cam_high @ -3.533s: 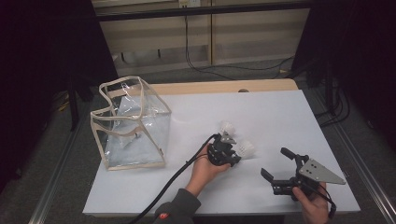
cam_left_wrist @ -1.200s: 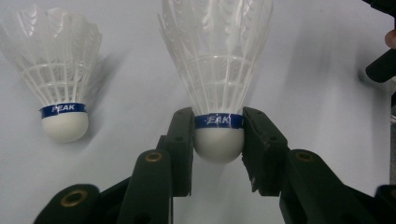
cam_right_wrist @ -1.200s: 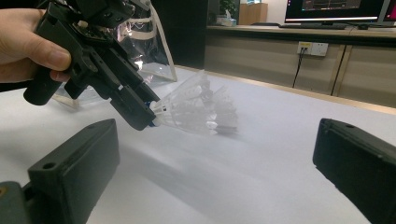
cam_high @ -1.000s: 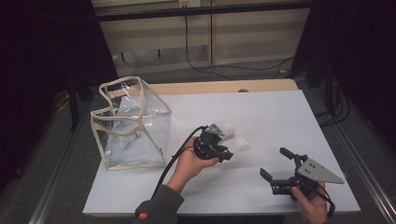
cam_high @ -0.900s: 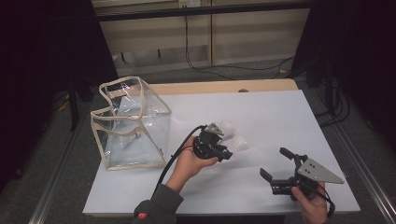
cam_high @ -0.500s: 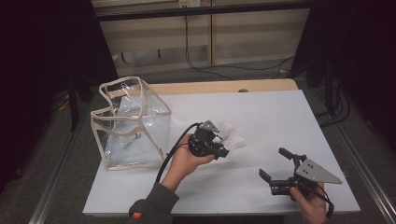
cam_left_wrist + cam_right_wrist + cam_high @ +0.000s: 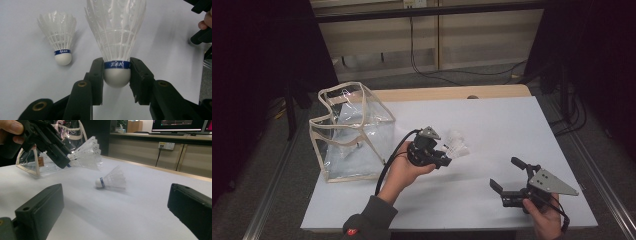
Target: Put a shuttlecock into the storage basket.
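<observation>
My left gripper (image 7: pixel 446 160) hangs above the white table (image 7: pixel 492 125), shut on the cork base of a white feather shuttlecock (image 7: pixel 116 37) with a blue band. From above, that held shuttlecock (image 7: pixel 461 150) points to the right. A second, matching shuttlecock (image 7: pixel 61 37) lies on its side on the table just beyond it (image 7: pixel 453 136). In the right gripper view the lying shuttlecock (image 7: pixel 111 180) rests ahead, and the left gripper (image 7: pixel 50 140) carries the held shuttlecock (image 7: pixel 86 153) at upper left. My right gripper (image 7: pixel 507 174) rests open near the front right edge, with nothing between its jaws (image 7: pixel 117 200).
A clear plastic bag (image 7: pixel 349 130) with cream trim stands open-topped at the table's left side, close to my left hand. A wooden strip (image 7: pixel 452 93) runs along the far edge. Cables and a low wall lie beyond.
My left gripper has lifted one shuttlecock off the table and carried it left toward the bag. The other shuttlecock stays where it lay. The right gripper has hardly moved.
</observation>
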### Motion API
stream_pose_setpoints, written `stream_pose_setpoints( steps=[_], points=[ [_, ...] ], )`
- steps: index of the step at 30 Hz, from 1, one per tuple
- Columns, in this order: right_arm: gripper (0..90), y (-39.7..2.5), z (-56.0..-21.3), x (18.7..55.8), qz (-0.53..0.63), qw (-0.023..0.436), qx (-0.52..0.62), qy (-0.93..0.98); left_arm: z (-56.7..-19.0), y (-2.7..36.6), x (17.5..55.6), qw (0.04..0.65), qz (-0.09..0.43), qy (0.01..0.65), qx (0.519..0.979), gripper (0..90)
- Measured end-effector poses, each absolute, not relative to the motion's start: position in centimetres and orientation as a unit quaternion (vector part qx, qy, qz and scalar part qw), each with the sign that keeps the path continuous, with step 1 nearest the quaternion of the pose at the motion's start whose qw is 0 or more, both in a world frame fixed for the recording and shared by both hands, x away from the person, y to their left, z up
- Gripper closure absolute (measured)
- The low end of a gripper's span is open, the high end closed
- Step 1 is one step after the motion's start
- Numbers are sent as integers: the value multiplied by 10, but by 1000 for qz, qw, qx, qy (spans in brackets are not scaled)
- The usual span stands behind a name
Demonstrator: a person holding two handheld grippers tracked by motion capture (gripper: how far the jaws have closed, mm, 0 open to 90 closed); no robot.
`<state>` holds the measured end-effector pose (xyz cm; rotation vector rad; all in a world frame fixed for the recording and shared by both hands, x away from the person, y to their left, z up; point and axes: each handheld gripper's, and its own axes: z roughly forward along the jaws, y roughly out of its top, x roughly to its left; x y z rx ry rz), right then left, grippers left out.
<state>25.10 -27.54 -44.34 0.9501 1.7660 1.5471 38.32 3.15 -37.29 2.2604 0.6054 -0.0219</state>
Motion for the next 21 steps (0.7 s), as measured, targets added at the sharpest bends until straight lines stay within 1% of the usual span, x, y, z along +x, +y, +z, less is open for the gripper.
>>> stream_pose_setpoints(
  steps=[21],
  points=[
    [5,-277,-443,252,583,302,362,662,-361,47,385,391,6,248,886,656]
  ],
)
